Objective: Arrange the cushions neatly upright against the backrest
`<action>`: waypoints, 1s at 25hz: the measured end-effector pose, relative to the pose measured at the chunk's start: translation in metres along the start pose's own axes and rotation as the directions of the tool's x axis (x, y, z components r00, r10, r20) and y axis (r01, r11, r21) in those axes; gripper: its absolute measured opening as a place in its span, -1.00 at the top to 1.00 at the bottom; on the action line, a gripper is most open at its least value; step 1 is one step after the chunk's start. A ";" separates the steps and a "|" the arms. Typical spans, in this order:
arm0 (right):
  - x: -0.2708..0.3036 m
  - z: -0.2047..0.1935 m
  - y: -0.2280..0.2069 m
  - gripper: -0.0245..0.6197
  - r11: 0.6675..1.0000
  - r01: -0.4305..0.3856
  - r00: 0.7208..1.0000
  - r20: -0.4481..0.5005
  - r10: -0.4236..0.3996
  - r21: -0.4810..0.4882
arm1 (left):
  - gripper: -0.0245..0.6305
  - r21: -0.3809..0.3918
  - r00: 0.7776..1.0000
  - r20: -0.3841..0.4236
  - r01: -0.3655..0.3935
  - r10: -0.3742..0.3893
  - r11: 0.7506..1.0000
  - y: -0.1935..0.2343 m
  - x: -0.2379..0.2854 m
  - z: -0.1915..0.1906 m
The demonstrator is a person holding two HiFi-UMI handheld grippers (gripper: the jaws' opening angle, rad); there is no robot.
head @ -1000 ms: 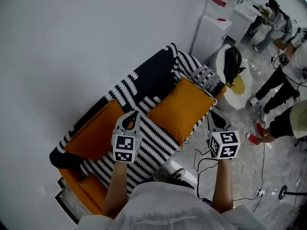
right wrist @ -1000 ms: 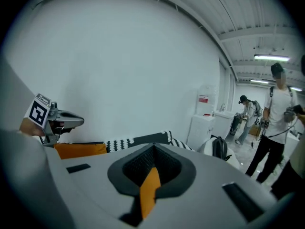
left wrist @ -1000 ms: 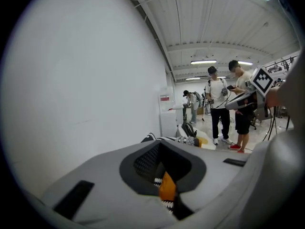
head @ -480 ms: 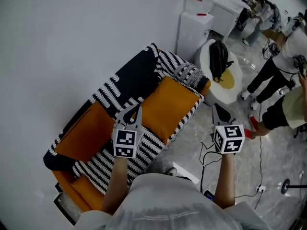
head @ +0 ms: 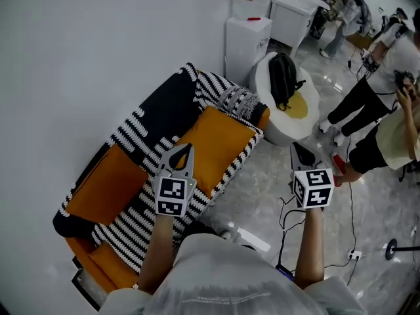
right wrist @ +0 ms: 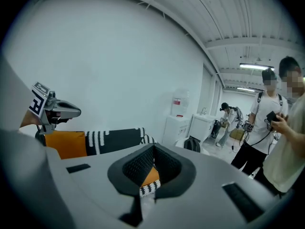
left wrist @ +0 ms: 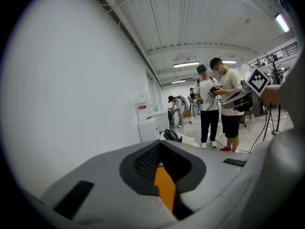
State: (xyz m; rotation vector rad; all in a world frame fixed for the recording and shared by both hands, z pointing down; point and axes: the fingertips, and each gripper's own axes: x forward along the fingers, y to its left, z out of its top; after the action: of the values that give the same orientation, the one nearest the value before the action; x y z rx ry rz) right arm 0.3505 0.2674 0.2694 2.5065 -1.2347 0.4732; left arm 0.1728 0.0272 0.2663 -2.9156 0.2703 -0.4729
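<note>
- Head view: your left gripper (head: 182, 155) sits mid-frame over the sofa (head: 157, 113), and your right gripper (head: 300, 155) is right of it over bare floor, off the sofa.
- Left gripper view: fingers (left wrist: 145, 163) are closed together and hold nothing. The orange in the gap between them is cushion further off.
- Right gripper view: fingers (right wrist: 138, 168) are also pressed together and empty.
- Progress: looks early or between steps, since no cushion is in hand.
- The left orange cushion (head: 105, 188) at centre left seems propped against the backrest (head: 147, 126), so it is probably fine.
- The right orange cushion (head: 220, 143), just right of centre, looks slumped. Its striped edge reaches the seat front, so you likely need to stand it up. The steep angle makes this hard to be sure of.
- The patterned cushion (head: 237, 102) is at the sofa's upper-right end. I can't tell whether it is upright, so check it.
- Counts:
  - 2 orange cushions
  - 1 patterned cushion
  - 1 sofa
  - 2 grippers
  - 1 backpack (head: 283, 77) on the white seat past the sofa
</note>
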 end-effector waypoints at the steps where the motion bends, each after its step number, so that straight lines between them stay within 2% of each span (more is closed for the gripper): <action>1: -0.002 -0.001 -0.006 0.91 1.000 0.005 1.000 0.002 -0.005 0.002 | 0.88 0.003 1.000 -0.001 0.009 -0.009 1.000 -0.005 0.003 0.001; 7: -0.004 -0.011 -0.034 0.91 0.999 0.030 1.000 -0.002 -0.030 0.022 | 0.88 0.000 0.999 0.000 0.043 -0.043 0.999 -0.029 0.030 0.006; 13: 0.016 -0.018 -0.070 0.91 1.000 0.026 1.000 -0.001 -0.026 0.018 | 0.88 -0.008 0.999 0.005 0.036 -0.036 0.999 -0.037 0.080 0.012; 17: 0.042 -0.006 -0.099 0.91 1.000 0.009 1.000 0.003 -0.009 -0.004 | 0.88 -0.039 1.000 0.006 0.006 -0.006 0.999 -0.033 0.122 0.023; 25: 0.096 0.029 -0.153 0.91 0.996 -0.054 0.998 0.036 0.056 -0.065 | 0.88 -0.119 0.994 0.004 -0.105 0.106 0.987 -0.024 0.183 0.037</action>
State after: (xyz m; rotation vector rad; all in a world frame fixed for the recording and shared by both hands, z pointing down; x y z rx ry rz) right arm 0.5331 0.2779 0.2646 2.4441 -1.3143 0.3948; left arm 0.3590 0.0180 0.2904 -2.9984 0.4642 -0.4386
